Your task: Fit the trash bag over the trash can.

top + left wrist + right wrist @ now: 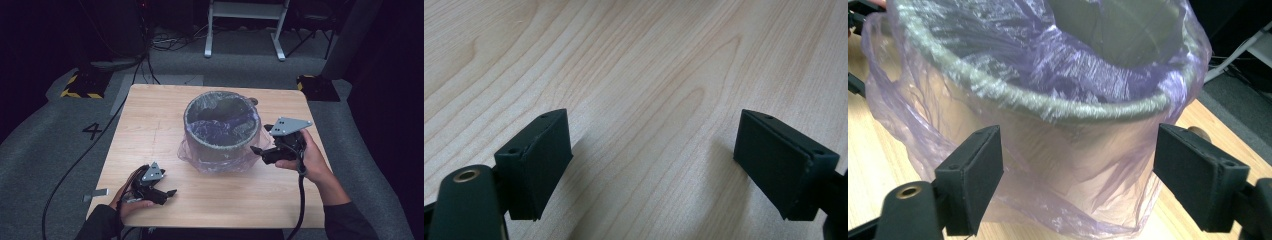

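Bin (221,131) stands mid-table (150,115), toward the far edge, lined with a purple plastic bag (215,162) that drapes over the rim and bunches at the base. Your right gripper (260,145) sits just beside the bin's right wall, jaws spread wide, facing the bagged side (1068,160); nothing pinched between the pads. Your left gripper (167,192) rests low at the table's near left corner, well apart from the bin, jaws spread, bare wood between them (654,165).

A round grey bin (222,131) is being kept upright mid-table, lined with a translucent purple bag (1048,165) that is being draped over its rim, bunching at the base.
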{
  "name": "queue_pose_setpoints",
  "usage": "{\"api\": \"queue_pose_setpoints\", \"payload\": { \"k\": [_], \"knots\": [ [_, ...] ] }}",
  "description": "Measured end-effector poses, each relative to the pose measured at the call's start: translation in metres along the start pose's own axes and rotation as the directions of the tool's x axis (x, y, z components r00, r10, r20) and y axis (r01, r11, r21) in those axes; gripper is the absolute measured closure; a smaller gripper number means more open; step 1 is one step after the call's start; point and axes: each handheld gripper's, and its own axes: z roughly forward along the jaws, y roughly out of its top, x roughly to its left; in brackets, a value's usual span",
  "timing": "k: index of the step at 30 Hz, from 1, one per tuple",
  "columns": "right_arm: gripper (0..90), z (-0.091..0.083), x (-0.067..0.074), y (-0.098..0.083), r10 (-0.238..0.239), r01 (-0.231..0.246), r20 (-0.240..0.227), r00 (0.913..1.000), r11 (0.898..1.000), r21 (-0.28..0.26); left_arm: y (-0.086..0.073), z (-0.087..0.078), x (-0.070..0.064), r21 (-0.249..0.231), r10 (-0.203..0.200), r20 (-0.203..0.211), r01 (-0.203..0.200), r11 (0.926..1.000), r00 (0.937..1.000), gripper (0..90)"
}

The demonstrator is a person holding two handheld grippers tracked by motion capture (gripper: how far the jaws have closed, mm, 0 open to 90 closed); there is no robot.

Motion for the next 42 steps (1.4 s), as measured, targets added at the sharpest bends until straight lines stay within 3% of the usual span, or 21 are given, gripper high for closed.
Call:
{"api": "queue_pose_setpoints", "payload": {
  "k": [24, 42],
  "knots": [
    [19.8, 0.013, -0.004, -0.039, 0.039, -0.039, -0.006, 0.9992, 0.995, 0.097, 0.000, 0.000, 0.000, 0.000, 0.000, 0.000, 0.000, 1.0000, 1.0000, 15.0],
    [19.9, 0.034, 0.001, -0.066, 0.061, -0.055, -0.027, 0.9978, 0.983, 0.174, 0.000, 0.000, 0.000, 0.000, 0.000, 0.000, 0.000, 1.0000, 1.0000, 15.0]
  ]
}}
